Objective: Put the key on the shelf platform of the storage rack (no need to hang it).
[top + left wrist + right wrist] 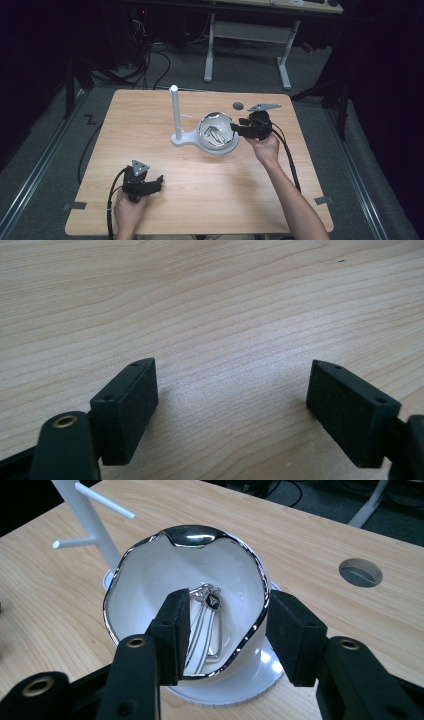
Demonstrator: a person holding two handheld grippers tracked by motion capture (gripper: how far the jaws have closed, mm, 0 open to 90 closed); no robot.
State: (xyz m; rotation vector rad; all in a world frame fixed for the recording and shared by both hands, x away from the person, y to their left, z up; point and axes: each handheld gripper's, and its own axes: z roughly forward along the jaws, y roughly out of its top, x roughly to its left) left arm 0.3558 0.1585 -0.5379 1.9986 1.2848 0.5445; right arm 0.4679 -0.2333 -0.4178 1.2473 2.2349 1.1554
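Observation:
A white bowl (216, 131) with a wavy chrome rim sits on the round base of a white peg stand (175, 112) at the middle of the wooden table (240, 200). Inside the bowl (145, 580) lies a metal key ring with a small black tag (206, 617). My right gripper (235, 128) is at the bowl's right side. In the right gripper view it (228, 599) stands open, the near rim passing between its pads without being pressed. My left gripper (159, 181) rests low at the front left, open (232, 364) over bare wood.
The stand's pole and pegs (87, 515) rise just left of the bowl. A round cable hole (238, 105) lies in the table behind the right gripper. A white desk frame (247, 32) and floor cables (145, 65) lie beyond the far edge.

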